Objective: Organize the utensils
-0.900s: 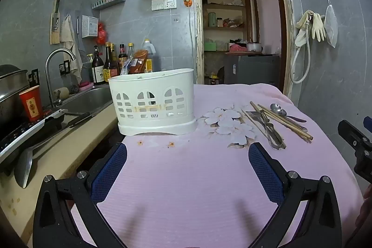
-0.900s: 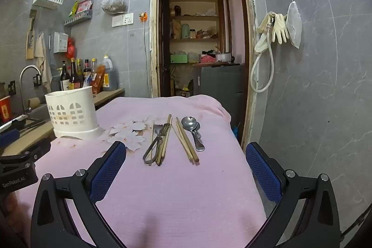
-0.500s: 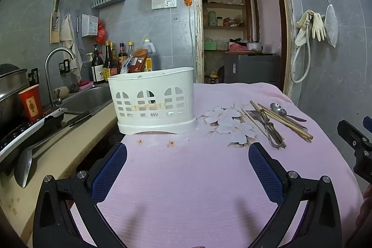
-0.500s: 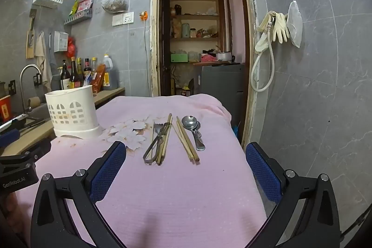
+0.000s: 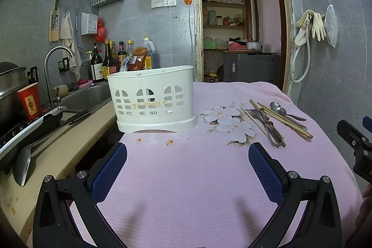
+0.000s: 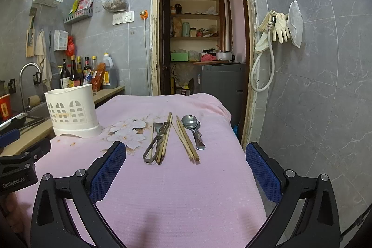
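Pink cloth (image 5: 186, 178) beneath our left gripper (image 5: 187, 169): fingers spread, empty; holder (image 5: 153, 101) ahead, unchanged from earlier frames. Right gripper (image 6: 186, 166): fingers spread, empty; chopsticks (image 6: 187, 137), spoons (image 6: 193, 128), fork (image 6: 154, 142) ahead, unmoved. We judge sorting unstarted.

Pink cloth (image 6: 186, 190) printed with white flowers (image 6: 130, 131) beside the cream, arch-pierced utensil holder (image 6: 69, 113). Pale wooden chopsticks (image 6: 187, 140), silver spoons (image 6: 193, 127) right of the flowers. Blue mesh-textured fingers (image 6: 108, 170) on black frames.
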Tool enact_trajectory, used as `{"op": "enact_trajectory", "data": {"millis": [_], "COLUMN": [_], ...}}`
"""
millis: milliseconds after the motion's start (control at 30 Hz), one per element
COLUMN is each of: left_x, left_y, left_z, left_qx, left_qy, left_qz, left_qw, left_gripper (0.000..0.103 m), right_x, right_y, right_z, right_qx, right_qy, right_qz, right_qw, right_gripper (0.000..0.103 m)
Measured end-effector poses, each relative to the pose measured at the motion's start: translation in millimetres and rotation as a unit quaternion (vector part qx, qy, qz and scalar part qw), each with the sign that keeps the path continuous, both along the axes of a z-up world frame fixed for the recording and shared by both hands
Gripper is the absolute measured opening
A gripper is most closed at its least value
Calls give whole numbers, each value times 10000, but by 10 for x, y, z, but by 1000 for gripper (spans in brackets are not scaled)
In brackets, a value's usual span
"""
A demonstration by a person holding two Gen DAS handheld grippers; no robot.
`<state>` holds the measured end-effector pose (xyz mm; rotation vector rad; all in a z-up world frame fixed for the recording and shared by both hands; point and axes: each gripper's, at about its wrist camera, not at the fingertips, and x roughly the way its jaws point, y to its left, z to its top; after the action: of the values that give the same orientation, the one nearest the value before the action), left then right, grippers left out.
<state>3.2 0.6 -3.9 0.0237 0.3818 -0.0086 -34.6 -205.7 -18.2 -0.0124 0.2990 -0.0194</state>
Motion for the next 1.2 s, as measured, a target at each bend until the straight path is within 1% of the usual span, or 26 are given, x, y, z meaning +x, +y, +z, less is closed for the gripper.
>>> {"op": "enact_trajectory", "data": {"millis": [167, 1200], "left_x": [-5, -14], "left_y": [23, 44], "left_z": [-42, -52], "left_qx": [-27, -48], "left_qy": [17, 52], "left_qz": [3, 13], "left_qw": [10000, 10000], "left_gripper": [102, 102], "right_x": [2, 7], "right_y": [4, 7], "right_z": [0, -4], "right_qx": [-7, -24], "right_qy": [3, 19], "right_qz": [-2, 0], "right_qw": [10000, 10000], "right_gripper": [103, 103]}}
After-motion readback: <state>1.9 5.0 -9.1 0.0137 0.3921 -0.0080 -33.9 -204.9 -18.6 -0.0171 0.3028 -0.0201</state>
